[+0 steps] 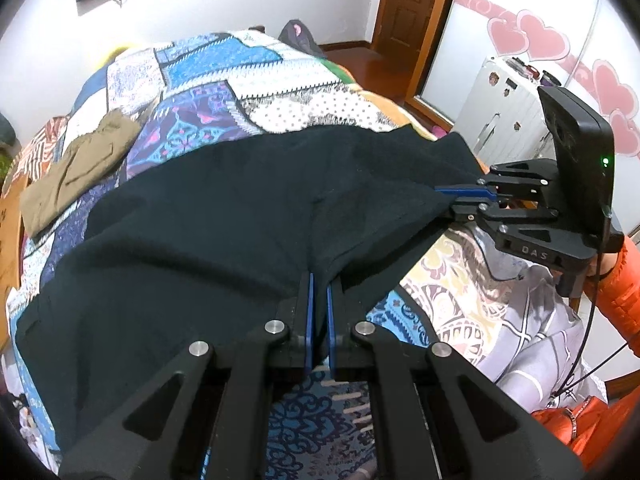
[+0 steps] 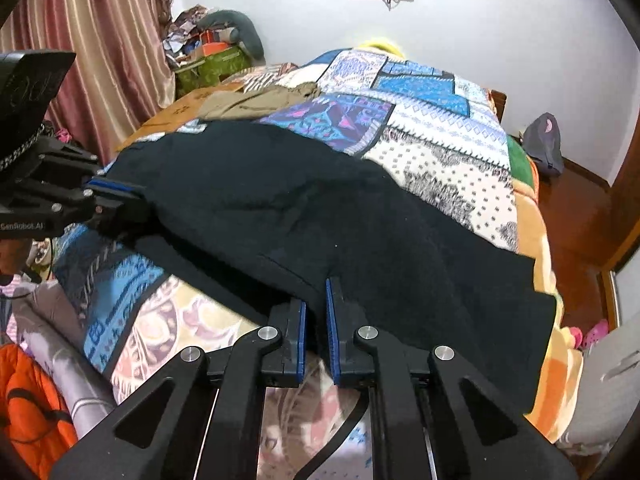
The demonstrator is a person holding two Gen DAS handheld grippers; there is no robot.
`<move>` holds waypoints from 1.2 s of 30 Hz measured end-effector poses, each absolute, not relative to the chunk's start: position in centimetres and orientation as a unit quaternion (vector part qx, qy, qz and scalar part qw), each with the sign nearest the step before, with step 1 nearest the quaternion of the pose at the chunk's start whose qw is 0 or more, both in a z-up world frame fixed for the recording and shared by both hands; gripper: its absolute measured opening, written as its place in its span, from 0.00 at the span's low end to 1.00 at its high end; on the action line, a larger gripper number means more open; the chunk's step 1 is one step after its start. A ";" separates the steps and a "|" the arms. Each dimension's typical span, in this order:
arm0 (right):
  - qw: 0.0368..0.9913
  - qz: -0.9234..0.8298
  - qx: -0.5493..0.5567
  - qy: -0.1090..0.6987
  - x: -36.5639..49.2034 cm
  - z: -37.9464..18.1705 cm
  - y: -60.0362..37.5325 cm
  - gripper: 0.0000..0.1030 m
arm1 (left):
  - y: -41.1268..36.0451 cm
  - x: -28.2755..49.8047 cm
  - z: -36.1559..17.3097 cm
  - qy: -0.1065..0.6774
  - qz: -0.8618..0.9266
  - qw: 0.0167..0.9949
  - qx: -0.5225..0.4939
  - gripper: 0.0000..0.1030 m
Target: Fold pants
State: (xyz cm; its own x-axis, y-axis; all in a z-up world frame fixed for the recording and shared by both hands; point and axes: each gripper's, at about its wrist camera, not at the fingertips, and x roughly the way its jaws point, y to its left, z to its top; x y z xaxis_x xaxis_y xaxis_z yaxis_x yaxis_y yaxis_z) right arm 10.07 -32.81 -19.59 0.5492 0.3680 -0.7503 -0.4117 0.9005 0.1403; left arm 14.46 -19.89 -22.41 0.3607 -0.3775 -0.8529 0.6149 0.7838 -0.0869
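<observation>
Pants: lay spread dark across the patchwork quilt, near edge toward both grippers.
Left gripper: jaws pinched the near hem.
Right gripper: jaws pinched the same edge, further right.
Long axis: ran crosswise between the grippers.
Nearer hand: cannot tell; both gripped the edge alike.

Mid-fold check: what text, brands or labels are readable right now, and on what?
"DAS": embossed on the right gripper body, left wrist view.
"SenRobot.AI": printed on the left gripper body, right wrist view.
Dark marks on the cardboard at the bed's edge: too blurred to read.
Black pants: no label visible.
</observation>
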 end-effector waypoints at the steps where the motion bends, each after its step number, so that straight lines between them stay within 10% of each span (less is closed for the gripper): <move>1: 0.877 0.222 -0.024 0.426 10.1 -20.0 -32.8 0.08 | -19.9 14.5 -22.7 0.481 -0.302 0.814 0.122 0.04; 5: 0.876 0.217 -0.015 0.431 9.9 -20.6 -32.8 0.11 | -19.6 14.5 -23.0 0.493 -0.292 0.813 0.105 0.05; 10: 0.875 0.190 0.001 0.446 9.6 -20.2 -34.1 0.42 | -19.2 14.1 -22.0 0.491 -0.284 0.817 0.102 0.23; 21: 0.907 0.108 0.040 0.404 7.8 -16.9 -41.2 0.44 | -18.2 16.5 -17.3 0.437 -0.240 0.863 0.080 0.41; 36: 0.886 0.040 0.097 0.451 14.9 -21.5 -48.0 0.44 | -18.6 25.7 -23.9 0.495 -0.165 0.847 0.098 0.41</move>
State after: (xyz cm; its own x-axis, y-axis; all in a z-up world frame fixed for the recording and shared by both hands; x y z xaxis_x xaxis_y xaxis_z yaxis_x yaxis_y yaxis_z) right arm 14.91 -48.04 -21.48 0.5896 0.1582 -0.7920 0.0173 0.9779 0.2082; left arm 25.72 -18.56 -23.94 0.4550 -0.1817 -0.8717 0.3762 0.9265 0.0033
